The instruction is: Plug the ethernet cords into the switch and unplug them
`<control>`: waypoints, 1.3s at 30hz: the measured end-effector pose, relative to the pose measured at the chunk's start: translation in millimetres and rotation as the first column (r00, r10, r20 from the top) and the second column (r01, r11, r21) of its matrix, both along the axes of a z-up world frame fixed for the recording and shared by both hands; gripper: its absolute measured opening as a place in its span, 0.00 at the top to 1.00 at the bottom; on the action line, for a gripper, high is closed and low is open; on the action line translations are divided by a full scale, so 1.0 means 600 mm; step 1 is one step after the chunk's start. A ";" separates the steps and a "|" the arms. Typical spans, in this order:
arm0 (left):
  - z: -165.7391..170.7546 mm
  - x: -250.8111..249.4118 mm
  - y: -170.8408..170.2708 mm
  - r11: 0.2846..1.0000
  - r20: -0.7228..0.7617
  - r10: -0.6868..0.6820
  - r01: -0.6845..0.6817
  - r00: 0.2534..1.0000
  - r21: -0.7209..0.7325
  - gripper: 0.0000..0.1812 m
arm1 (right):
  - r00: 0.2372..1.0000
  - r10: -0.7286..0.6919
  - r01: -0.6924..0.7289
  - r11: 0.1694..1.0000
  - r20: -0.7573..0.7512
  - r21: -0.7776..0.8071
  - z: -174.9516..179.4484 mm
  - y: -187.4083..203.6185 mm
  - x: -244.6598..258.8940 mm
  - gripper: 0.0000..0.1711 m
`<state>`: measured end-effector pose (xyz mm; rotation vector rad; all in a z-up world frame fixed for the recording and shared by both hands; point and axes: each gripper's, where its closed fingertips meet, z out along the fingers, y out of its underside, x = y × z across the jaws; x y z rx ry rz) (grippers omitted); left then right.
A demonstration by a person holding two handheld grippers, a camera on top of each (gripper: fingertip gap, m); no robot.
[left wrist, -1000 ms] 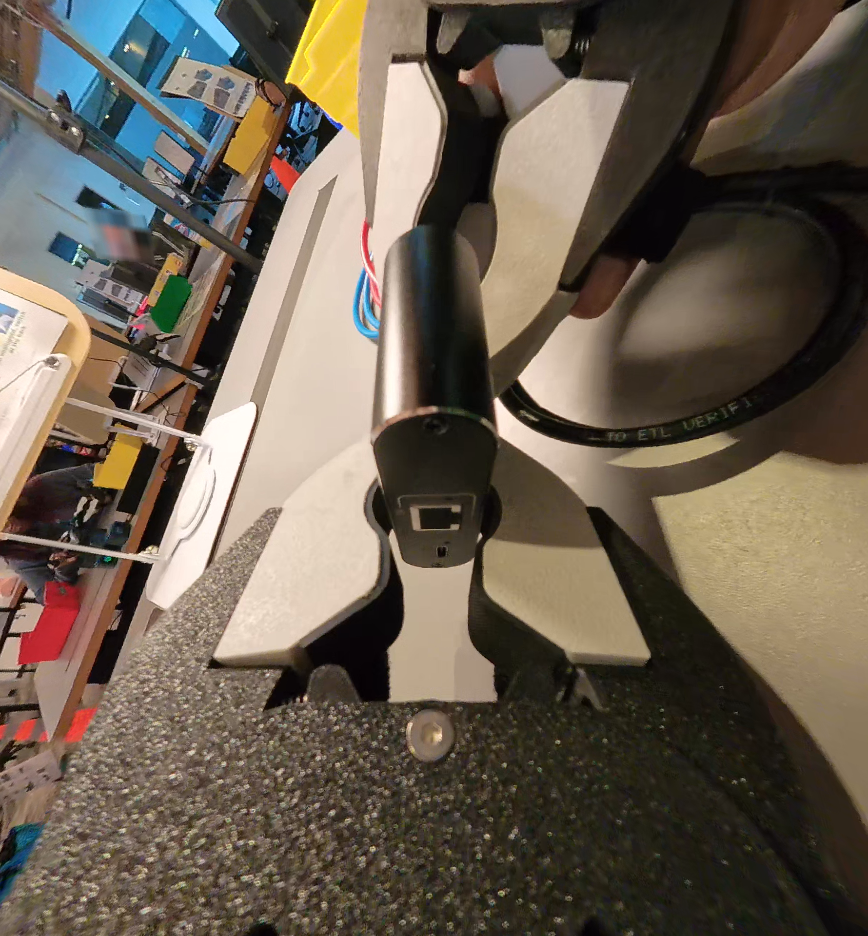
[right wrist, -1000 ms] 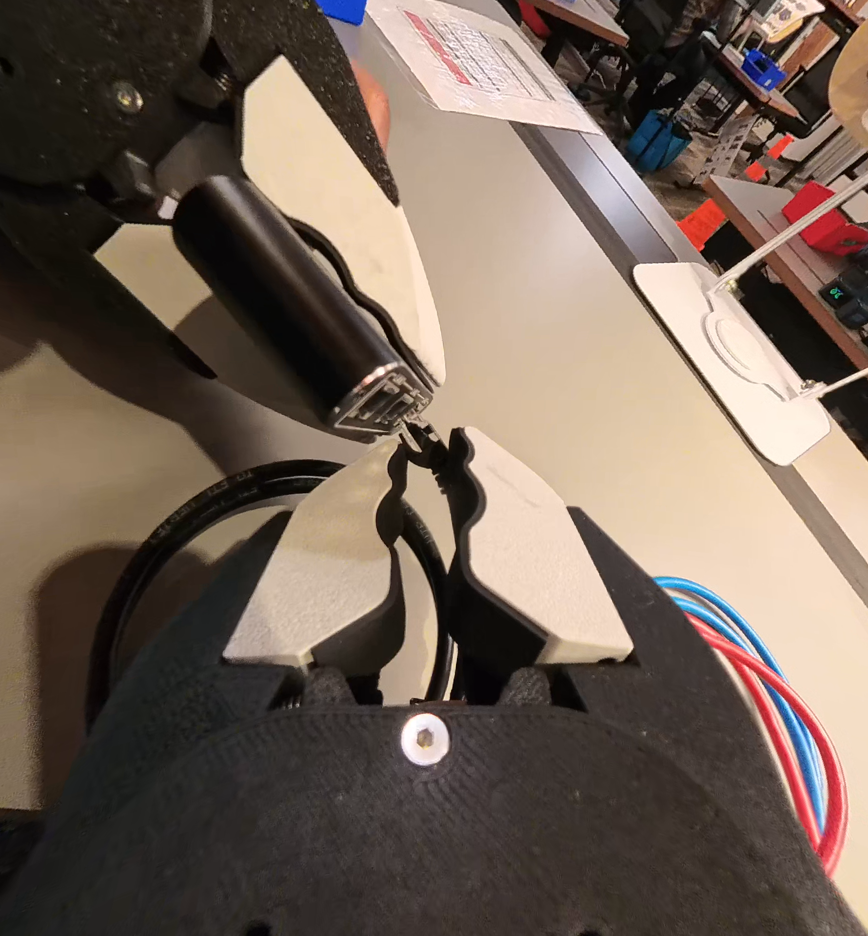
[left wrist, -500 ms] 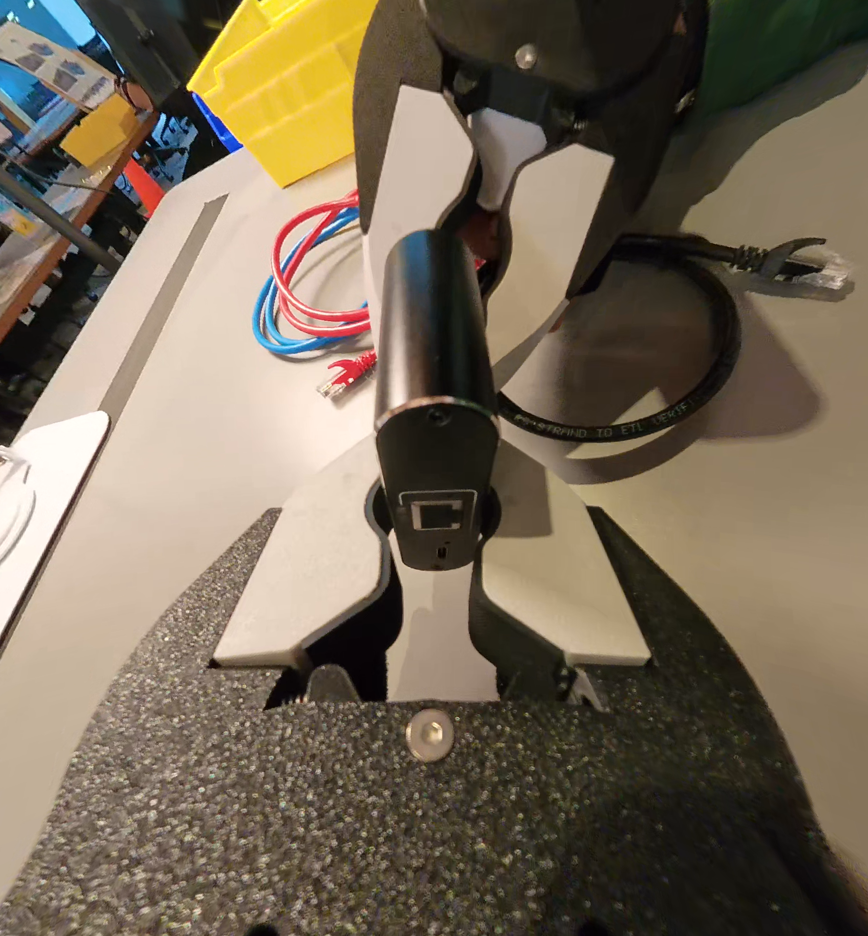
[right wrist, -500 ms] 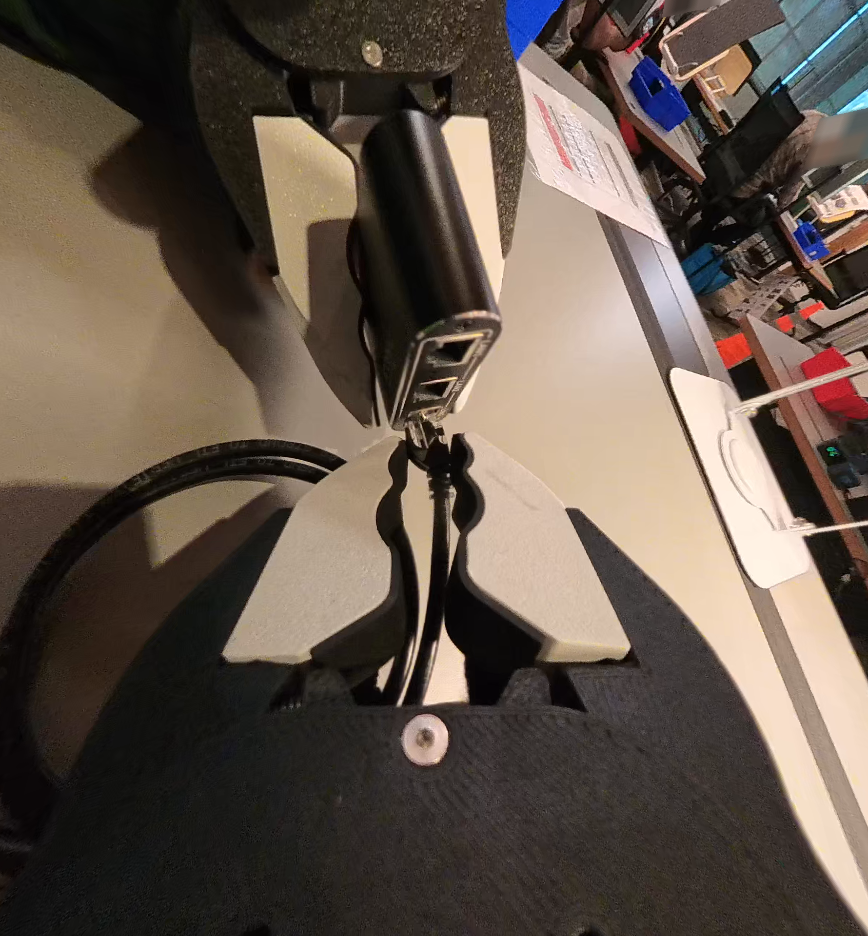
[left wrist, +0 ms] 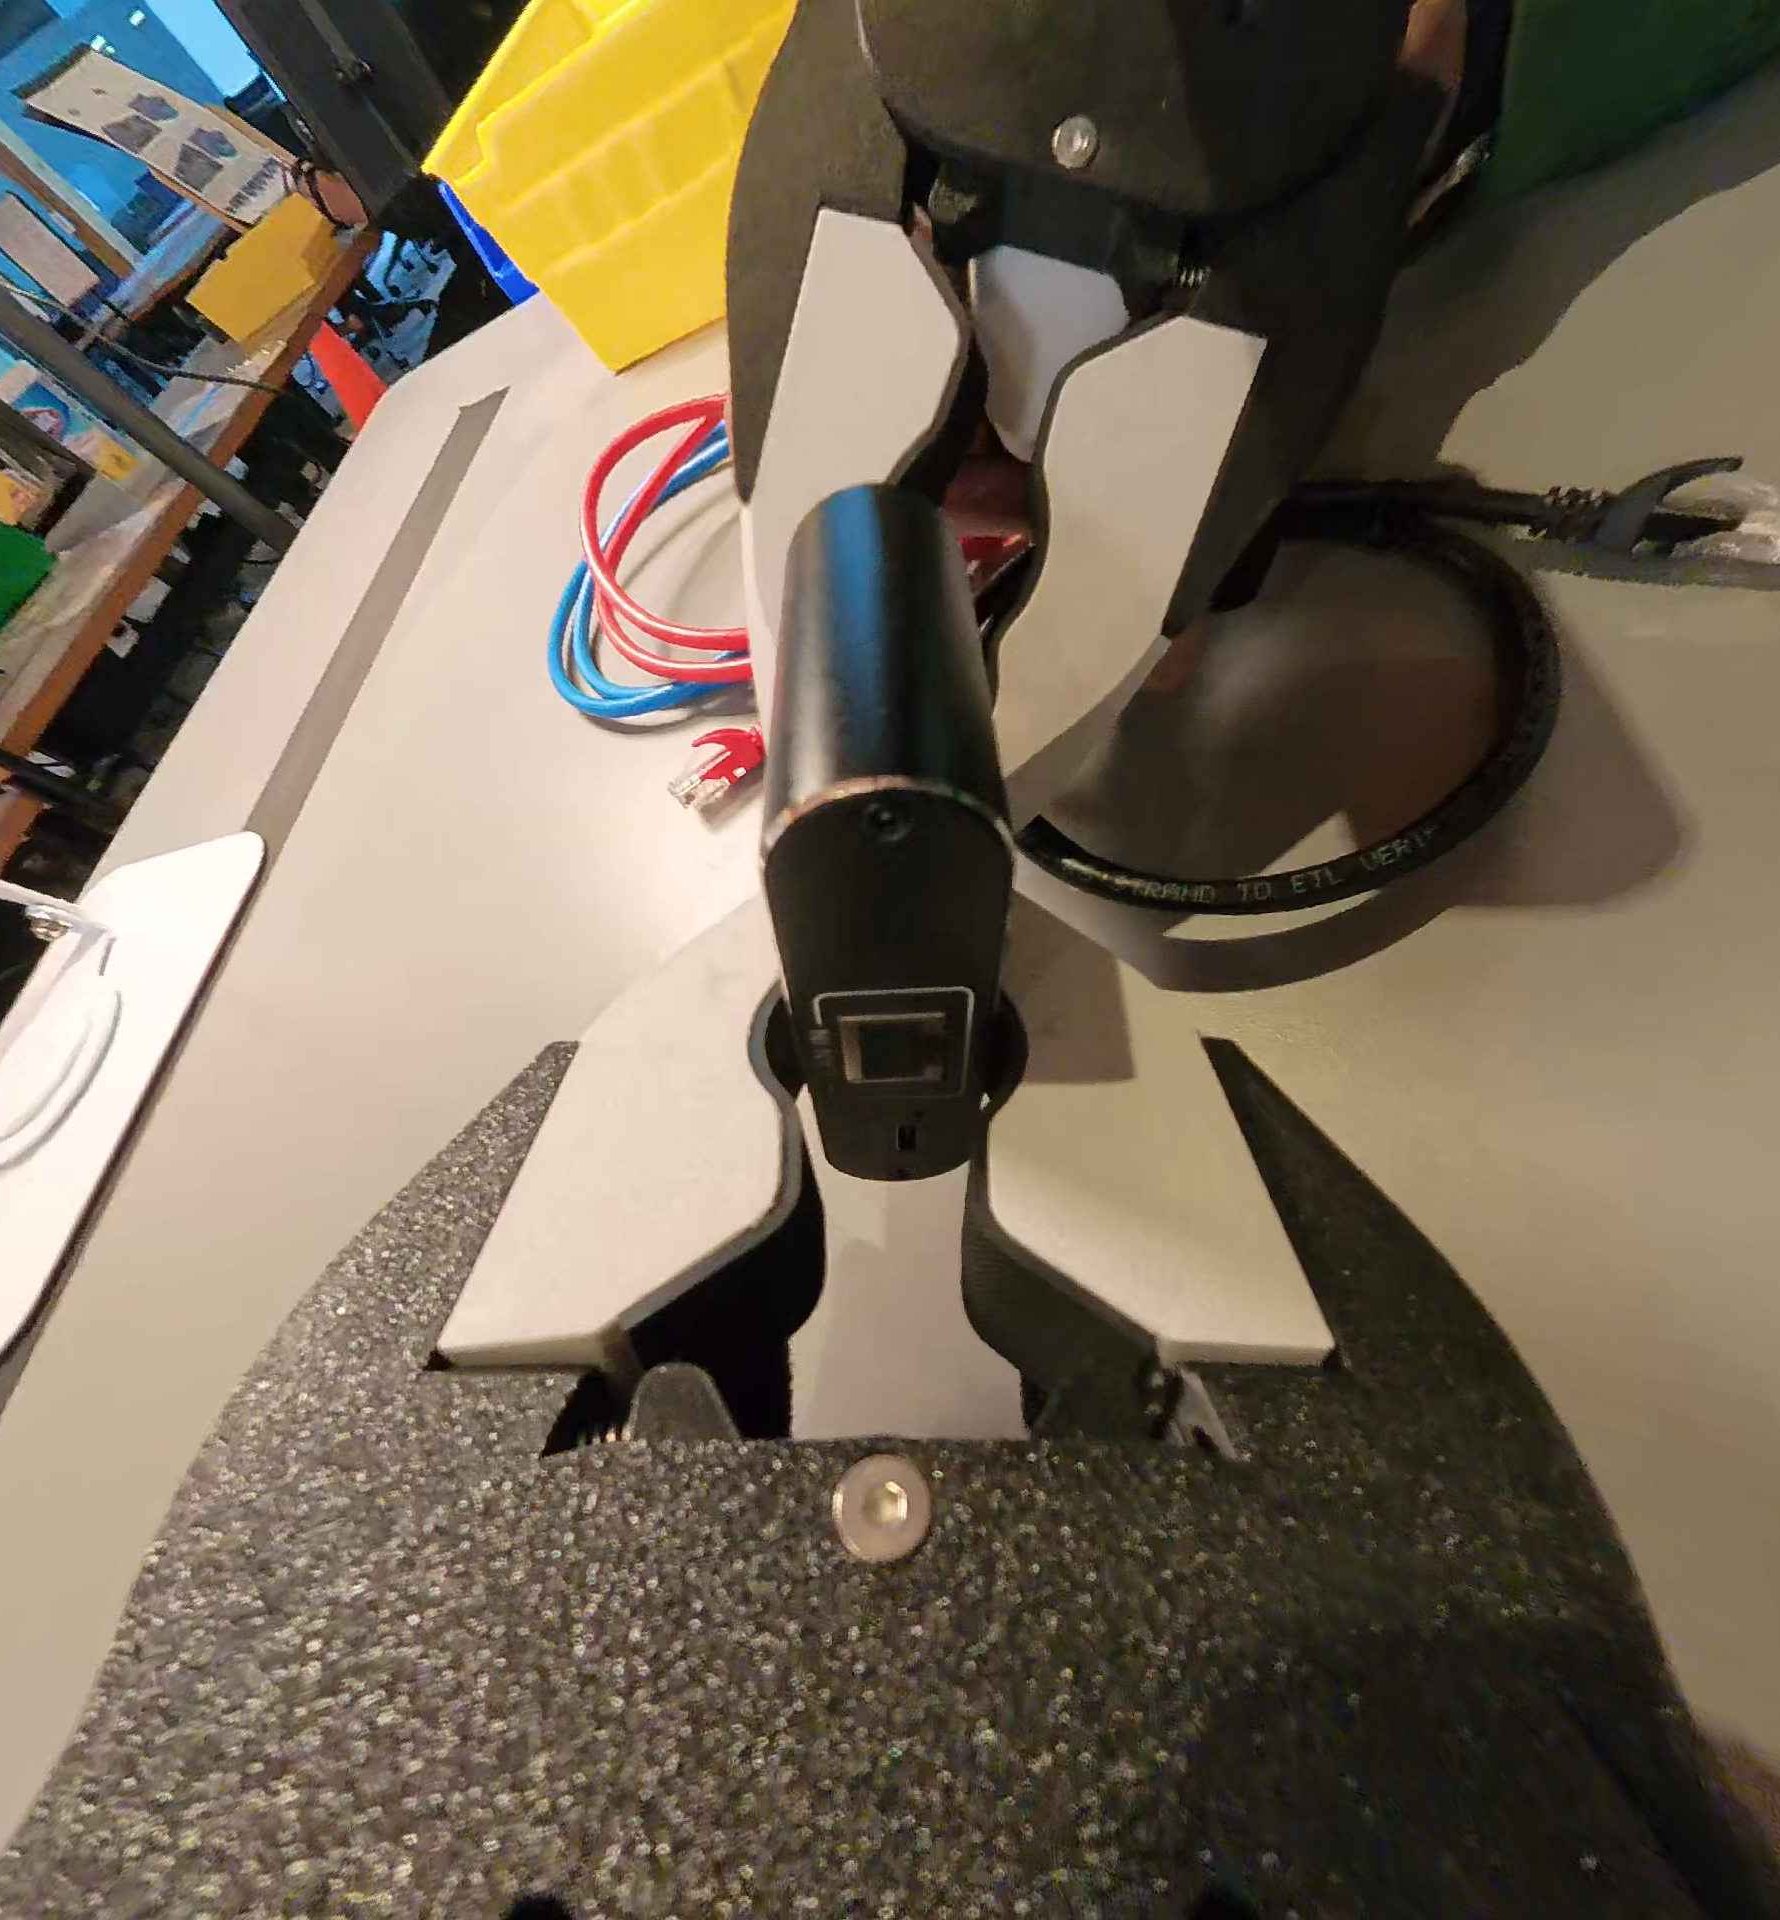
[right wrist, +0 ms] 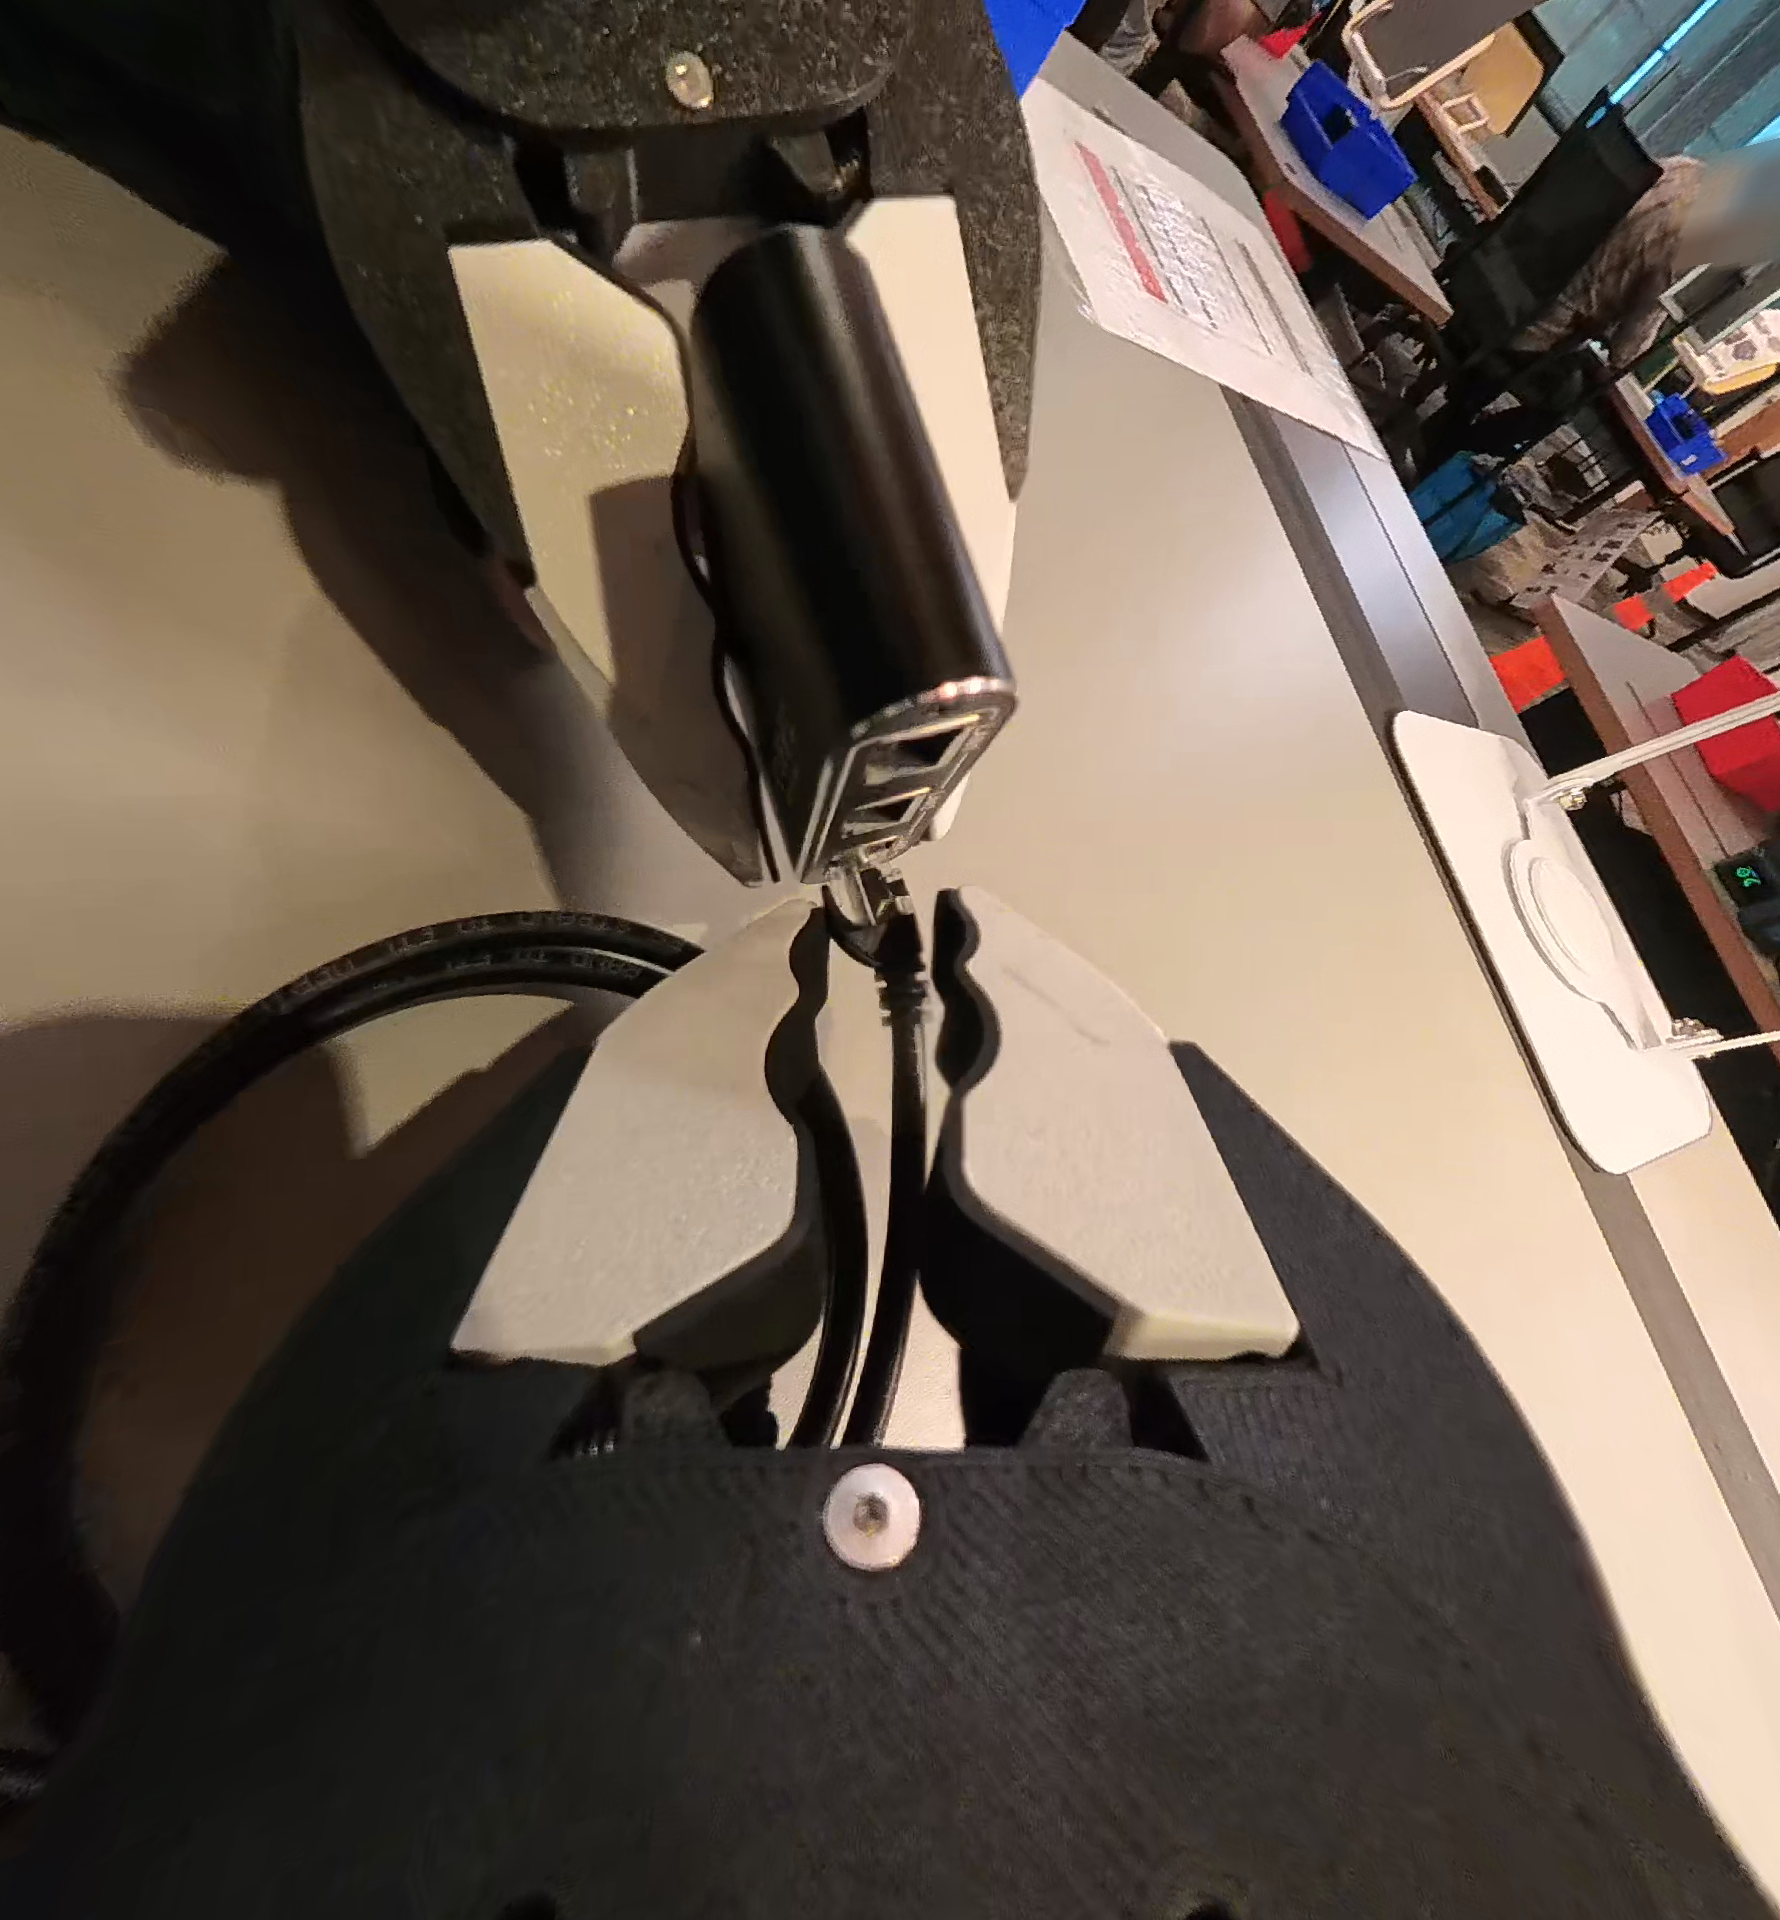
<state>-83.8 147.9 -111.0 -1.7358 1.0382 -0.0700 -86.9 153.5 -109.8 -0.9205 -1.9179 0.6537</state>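
Since earlier, our right gripper (right wrist: pixel 875 914) has parted slightly around the black cord (right wrist: pixel 901 997) | plug meets smooth black switch (left wrist: pixel 881 717) | left gripper (left wrist: pixel 891 1081) clamps switch.

the left gripper (left wrist: pixel 891 1091) is closed on the near end of a black switch (left wrist: pixel 881 727), which points away over the grey table (left wrist: pixel 450 852); a single port on its end cap faces the camera. the right gripper (left wrist: pixel 1000 499) meets the switch's far end. a black ethernet cord (left wrist: pixel 1488 790) loops on the table, its clear plug (left wrist: pixel 1021 525) lying free at far right. coiled red and blue cords (left wrist: pixel 637 613) lie left, a red-booted plug (left wrist: pixel 714 764) beside the switch. yellow bins (left wrist: pixel 616 177) sit behind.
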 end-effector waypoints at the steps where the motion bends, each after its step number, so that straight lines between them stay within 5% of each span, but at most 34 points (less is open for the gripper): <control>1: 0.000 0.000 0.001 1.000 -0.012 0.004 -0.004 1.000 0.011 0.85 | 1.000 -0.012 0.012 1.000 -0.008 0.003 0.001 0.003 -0.001 0.87; 39: 0.040 0.010 -0.010 0.994 0.149 -0.081 0.068 0.985 0.091 0.85 | 0.990 0.096 -0.098 0.995 -0.106 -0.022 0.029 -0.012 0.004 0.90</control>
